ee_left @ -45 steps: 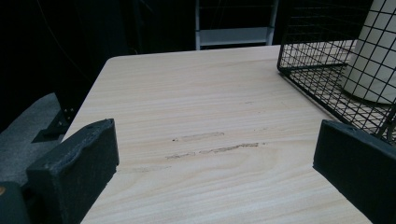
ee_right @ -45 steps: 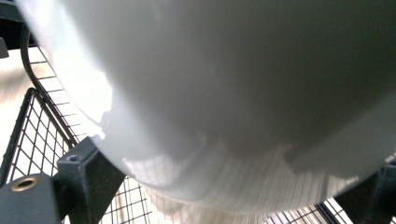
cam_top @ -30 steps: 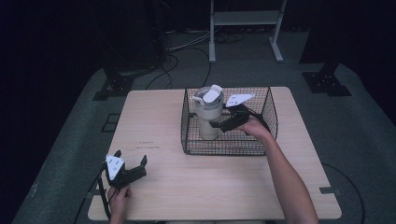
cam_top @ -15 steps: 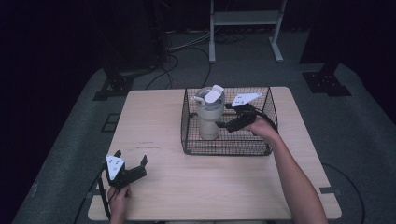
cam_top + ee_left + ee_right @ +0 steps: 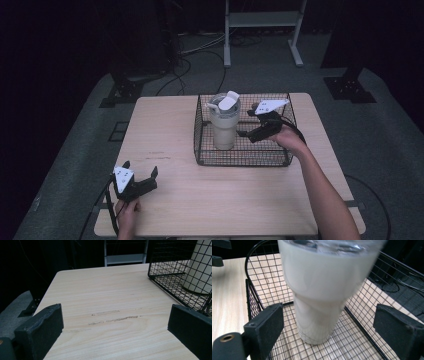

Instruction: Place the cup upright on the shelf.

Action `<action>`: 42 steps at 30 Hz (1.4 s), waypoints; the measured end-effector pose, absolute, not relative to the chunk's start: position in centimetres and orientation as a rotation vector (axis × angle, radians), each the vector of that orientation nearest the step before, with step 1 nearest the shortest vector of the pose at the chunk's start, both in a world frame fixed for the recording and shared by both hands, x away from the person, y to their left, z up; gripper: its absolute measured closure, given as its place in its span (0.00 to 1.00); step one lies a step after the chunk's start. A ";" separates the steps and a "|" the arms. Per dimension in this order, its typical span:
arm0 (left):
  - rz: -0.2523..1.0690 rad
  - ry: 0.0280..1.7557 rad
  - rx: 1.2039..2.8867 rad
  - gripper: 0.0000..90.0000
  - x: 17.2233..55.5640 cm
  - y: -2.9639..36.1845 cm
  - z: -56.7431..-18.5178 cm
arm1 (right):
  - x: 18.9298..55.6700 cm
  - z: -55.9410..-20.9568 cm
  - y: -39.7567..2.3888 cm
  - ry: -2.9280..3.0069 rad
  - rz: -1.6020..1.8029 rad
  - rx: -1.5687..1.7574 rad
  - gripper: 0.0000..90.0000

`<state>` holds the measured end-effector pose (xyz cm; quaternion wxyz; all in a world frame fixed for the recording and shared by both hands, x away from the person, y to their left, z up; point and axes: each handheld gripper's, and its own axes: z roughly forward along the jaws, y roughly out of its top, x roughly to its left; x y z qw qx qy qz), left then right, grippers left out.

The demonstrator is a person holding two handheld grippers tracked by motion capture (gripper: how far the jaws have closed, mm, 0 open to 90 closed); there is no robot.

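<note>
A cream tumbler (image 5: 222,127) with a clear lid and a raised white flap stands upright in the left half of a black wire basket (image 5: 240,161). My right gripper (image 5: 246,121) reaches into the basket from the right, open, with its jaws a short way off the tumbler. In the right gripper view the tumbler (image 5: 322,297) rises just ahead of the open right gripper (image 5: 330,312), touching neither jaw. My left gripper (image 5: 140,169) rests open and holding nothing near the table's front left corner. The left gripper (image 5: 115,312) looks across bare wood toward the basket (image 5: 172,277).
The light wooden table (image 5: 165,130) has faint scuff marks (image 5: 112,317) ahead of my left gripper. Beyond the table's far edge lie cables (image 5: 200,50) and the feet of a white stand (image 5: 260,30) on dark floor.
My right gripper has drawn back to the right, away from the tumbler, which stays standing in the basket. The left gripper has not moved.
</note>
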<state>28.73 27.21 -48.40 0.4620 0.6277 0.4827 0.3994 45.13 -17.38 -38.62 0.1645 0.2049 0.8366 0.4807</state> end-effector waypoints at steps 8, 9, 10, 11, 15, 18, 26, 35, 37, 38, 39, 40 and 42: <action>0.983 1.188 1.541 0.00 28.8 27.2 -48.4 | 44.5 -38.3 -18.4 2.366 1.368 0.603 0.10; 0.984 1.187 1.544 0.00 28.8 27.2 -48.4 | 44.5 -38.2 -18.5 2.361 1.361 0.607 0.10; 0.984 1.187 1.544 0.00 28.8 27.2 -48.4 | 44.4 -38.2 -18.6 2.362 1.356 0.611 0.10; 0.984 1.187 1.544 0.00 28.8 27.2 -48.4 | 44.3 -38.1 -18.6 2.363 1.362 0.612 0.10; 0.985 1.188 1.541 0.00 28.8 27.1 -48.4 | 43.8 -37.8 -18.8 2.364 1.361 0.603 0.10; 0.984 1.188 1.543 0.00 28.8 27.1 -48.4 | 43.5 -37.4 -19.0 2.364 1.365 0.609 0.10; 0.985 1.189 1.540 0.00 28.8 27.1 -48.4 | 42.3 -36.4 -19.5 2.352 1.380 0.594 0.10; 0.987 1.188 1.541 0.00 28.8 27.0 -48.4 | 40.5 -36.0 -20.4 2.330 1.405 0.576 0.10; 0.988 1.189 1.546 0.00 28.8 27.0 -48.4 | 40.1 -36.2 -20.7 2.327 1.415 0.581 0.10; 0.988 1.189 1.546 0.00 28.8 27.0 -48.4 | 40.1 -36.2 -20.7 2.327 1.415 0.581 0.10; 0.988 1.189 1.546 0.00 28.8 27.0 -48.4 | 39.7 -36.4 -21.0 2.322 1.422 0.578 0.10; 0.988 1.190 1.543 0.00 28.8 27.0 -48.4 | 39.5 -36.4 -21.1 2.321 1.426 0.582 0.10; 0.989 1.190 1.547 0.00 28.8 27.0 -48.4 | 39.1 -36.6 -21.3 2.321 1.434 0.574 0.10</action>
